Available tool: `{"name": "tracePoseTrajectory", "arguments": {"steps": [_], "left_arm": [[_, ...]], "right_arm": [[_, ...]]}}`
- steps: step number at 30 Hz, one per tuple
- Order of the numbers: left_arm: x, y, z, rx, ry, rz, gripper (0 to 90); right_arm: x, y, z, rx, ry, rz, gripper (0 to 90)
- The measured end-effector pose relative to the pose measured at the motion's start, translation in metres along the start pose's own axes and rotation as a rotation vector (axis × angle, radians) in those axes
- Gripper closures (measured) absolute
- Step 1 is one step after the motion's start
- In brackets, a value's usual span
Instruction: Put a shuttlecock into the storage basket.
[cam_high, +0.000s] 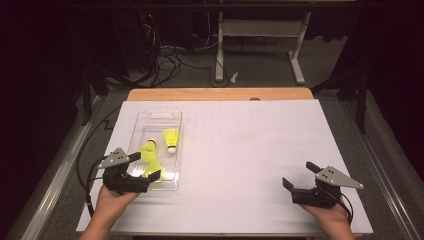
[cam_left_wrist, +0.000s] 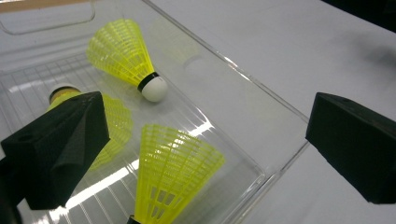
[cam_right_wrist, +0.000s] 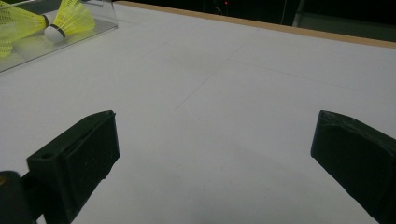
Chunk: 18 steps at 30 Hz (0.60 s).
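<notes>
I'm watching the left gripper (cam_high: 144, 168) hovering over the near end of the clear tray (cam_high: 159, 115), which is lying on the left part of the white table (cam_high: 250, 150). Three yellow shuttlecocks are sitting in that tray. In the left gripper view the nearest shuttlecock (cam_left_wrist: 173, 172) is lying right between the jaws, low in the frame, skirt fanning away from me and its cork end cut off by the bottom edge. The second shuttlecock (cam_left_wrist: 114, 126) is lying partly behind the left-hand jaw, its cork poking out above it. The third shuttlecock (cam_left_wrist: 123, 53) is resting farther off, white cork pointing toward the tray's side wall. The jaws are standing wide apart, gripping nothing; I can't tell whether either one is brushing a skirt.

Over on the right, the right gripper (cam_high: 299, 176) is sitting low over bare table, well apart from the tray, jaws spread wide and holding nothing.
</notes>
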<state>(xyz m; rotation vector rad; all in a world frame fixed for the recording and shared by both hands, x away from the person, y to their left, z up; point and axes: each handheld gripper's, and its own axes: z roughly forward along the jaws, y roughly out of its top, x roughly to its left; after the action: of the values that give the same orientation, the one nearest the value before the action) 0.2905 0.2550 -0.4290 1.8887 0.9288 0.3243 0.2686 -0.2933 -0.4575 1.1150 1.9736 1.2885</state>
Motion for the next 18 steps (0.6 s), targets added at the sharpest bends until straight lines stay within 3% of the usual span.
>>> {"name": "tracePoseTrajectory", "arguments": {"steps": [4, 10, 18], "left_arm": [[-0.003, -0.002, -0.009, -0.053, -0.011, 0.01, 0.2], [-0.01, -0.006, -0.013, -0.075, -0.032, 0.046, 0.1], [-0.013, -0.009, -0.013, -0.089, -0.011, 0.04, 0.0]], "right_arm": [[0.001, 0.0, 0.0, -0.003, -0.005, 0.0, 1.3], [0.007, 0.002, -0.001, -0.019, 0.0, -0.005, 0.5], [0.013, 0.009, -0.008, -0.083, 0.003, -0.014, 0.1]]}}
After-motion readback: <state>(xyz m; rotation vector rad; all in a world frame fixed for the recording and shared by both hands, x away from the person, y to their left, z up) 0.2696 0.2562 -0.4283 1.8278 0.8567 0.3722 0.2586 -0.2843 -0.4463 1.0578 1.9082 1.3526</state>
